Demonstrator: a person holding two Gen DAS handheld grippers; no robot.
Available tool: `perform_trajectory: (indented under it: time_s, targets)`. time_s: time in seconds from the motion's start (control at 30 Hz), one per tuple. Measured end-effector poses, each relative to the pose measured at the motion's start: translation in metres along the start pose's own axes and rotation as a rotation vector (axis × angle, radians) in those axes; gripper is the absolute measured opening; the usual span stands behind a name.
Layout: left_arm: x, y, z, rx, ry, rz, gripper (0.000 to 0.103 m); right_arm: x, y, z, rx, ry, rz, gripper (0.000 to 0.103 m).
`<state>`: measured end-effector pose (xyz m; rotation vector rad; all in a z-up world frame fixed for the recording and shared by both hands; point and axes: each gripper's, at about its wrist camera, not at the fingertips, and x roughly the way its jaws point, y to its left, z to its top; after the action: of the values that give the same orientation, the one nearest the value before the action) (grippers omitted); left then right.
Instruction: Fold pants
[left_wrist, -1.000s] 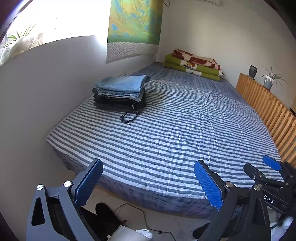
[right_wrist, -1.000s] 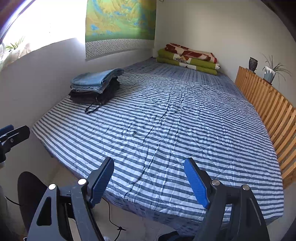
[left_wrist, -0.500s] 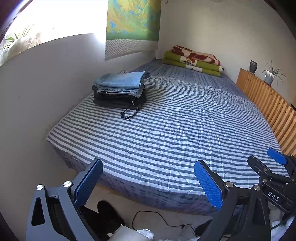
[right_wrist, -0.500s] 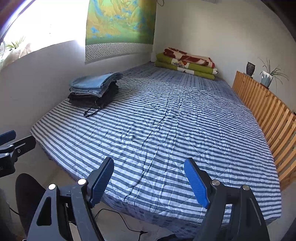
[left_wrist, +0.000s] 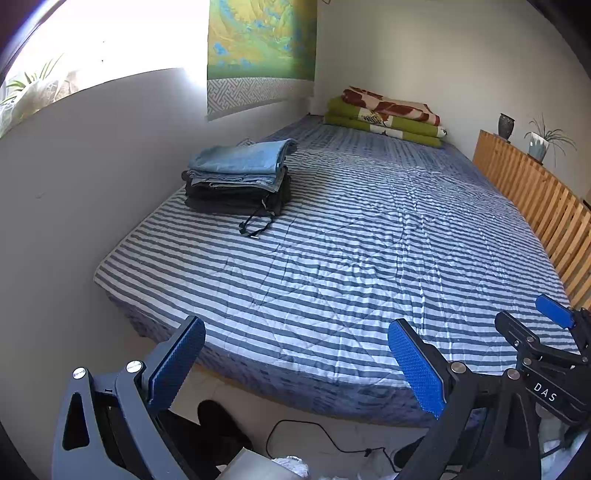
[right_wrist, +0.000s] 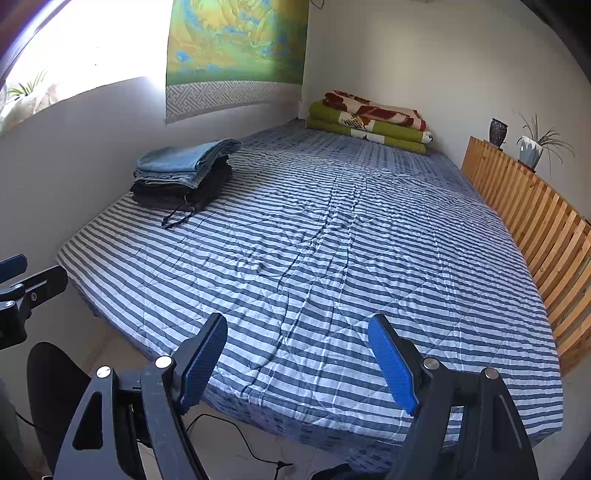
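Ahead of both units lies a bed (right_wrist: 332, 240) with a striped cover; each hand-held gripper is held off its near edge, above the floor. The left hand-held gripper (left_wrist: 295, 363) has its jaws spread wide with nothing between them, and the right hand-held gripper (right_wrist: 297, 360) is likewise spread and empty. The right unit also shows at the right margin of the left wrist view, so the two sit close side by side.

The task's items, a stack of folded pants (left_wrist: 238, 177), lie far ahead and to the left of both units, near the wall. One black drawstring (left_wrist: 255, 225) trails from the lowest garment onto the cover. No unfolded pants are visible on the bed or between either pair of jaws.

Probable faults from this position:
- A reach toward the stack could topple it, because the garments are only loosely piled.
- A jaw could snag the trailing drawstring and drag the bottom garment out.
- A floor cable (left_wrist: 314, 432) below the units could catch a foot.

Counts: two hand-held grippers; one stack, seemingly four or five garments, exact number unclear; one pile of folded blankets (right_wrist: 369, 122) at the far end; one vase (right_wrist: 498, 132); one potted plant (right_wrist: 532, 147)
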<state>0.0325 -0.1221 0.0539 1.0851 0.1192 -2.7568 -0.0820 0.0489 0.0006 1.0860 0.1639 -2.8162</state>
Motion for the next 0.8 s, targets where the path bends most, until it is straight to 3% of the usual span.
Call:
perform_trajectory:
  time_s: [0.8]
  targets:
    - [0.015, -0.002, -0.004, 0.014, 0.010, -0.004, 0.101, 0.007, 0.004, -0.007, 0.010, 0.026, -0.005, 0.075]
